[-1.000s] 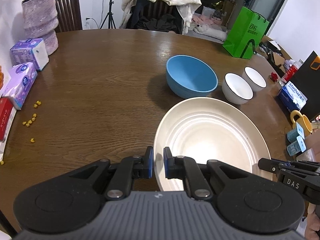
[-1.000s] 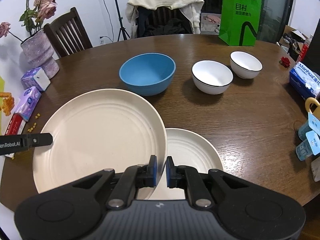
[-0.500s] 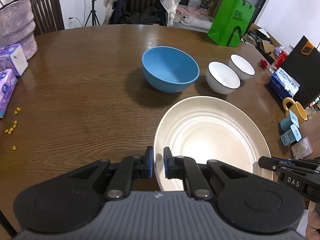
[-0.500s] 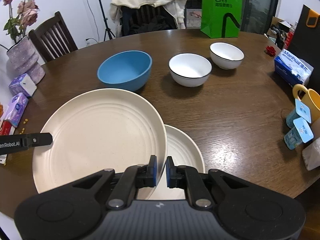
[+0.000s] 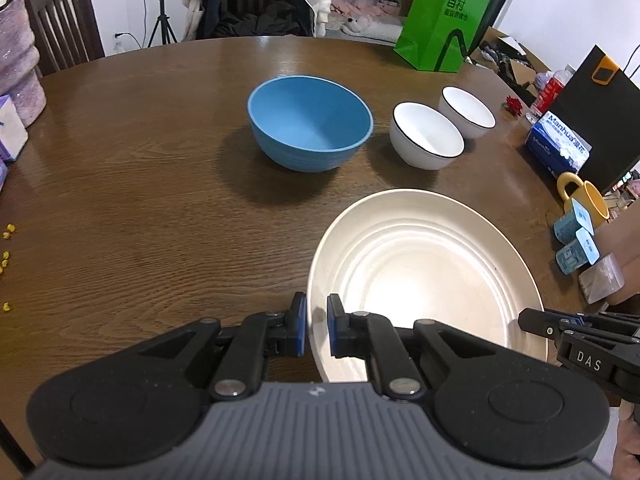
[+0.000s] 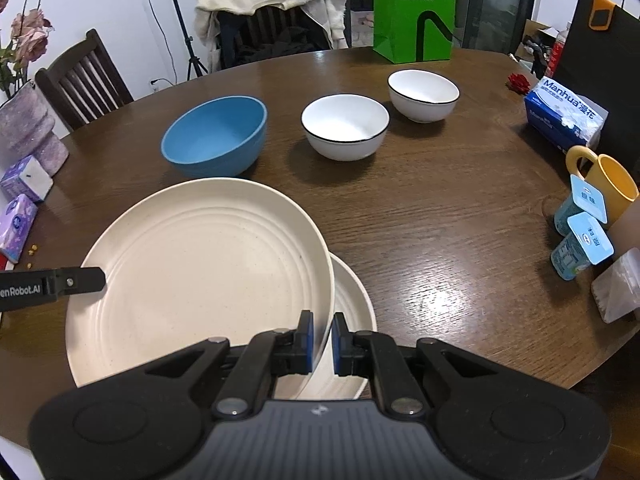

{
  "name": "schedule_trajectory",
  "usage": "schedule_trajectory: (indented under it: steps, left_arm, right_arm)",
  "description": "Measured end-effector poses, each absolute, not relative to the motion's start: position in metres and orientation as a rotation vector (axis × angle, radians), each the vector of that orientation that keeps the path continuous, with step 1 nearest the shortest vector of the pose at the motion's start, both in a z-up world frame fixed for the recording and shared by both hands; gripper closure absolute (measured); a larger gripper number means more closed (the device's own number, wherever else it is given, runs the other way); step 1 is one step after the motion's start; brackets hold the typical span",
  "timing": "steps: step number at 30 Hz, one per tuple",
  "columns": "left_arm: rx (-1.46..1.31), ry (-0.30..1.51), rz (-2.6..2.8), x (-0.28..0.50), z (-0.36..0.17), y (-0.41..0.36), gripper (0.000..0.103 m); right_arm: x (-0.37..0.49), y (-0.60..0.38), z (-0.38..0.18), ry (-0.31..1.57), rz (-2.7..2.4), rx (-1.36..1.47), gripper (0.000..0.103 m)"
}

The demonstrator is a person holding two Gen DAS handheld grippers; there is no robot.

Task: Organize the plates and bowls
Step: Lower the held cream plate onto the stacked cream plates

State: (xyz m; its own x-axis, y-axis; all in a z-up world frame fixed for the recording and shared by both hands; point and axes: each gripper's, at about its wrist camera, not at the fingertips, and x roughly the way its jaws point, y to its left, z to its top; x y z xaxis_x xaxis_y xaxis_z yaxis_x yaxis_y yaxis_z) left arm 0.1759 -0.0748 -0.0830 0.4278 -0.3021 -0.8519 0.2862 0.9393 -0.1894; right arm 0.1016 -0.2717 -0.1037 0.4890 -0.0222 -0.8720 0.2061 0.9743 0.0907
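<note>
Both grippers pinch one cream plate by opposite rims: the left gripper is clamped on its left rim, the right gripper on its right rim. The plate hangs tilted over the near edge of the surface, partly covering a second plate that lies flat there. Further in stand a blue bowl and two white bowls, side by side but apart.
</note>
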Motion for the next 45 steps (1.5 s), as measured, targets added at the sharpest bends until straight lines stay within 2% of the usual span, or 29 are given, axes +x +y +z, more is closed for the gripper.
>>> schedule_trajectory:
  steps: [45]
  left_arm:
    - [0.193, 1.151, -0.382, 0.186, -0.147, -0.129, 0.092]
  right_arm:
    - [0.108, -0.291, -0.16, 1.127, -0.153, 0.101, 0.094]
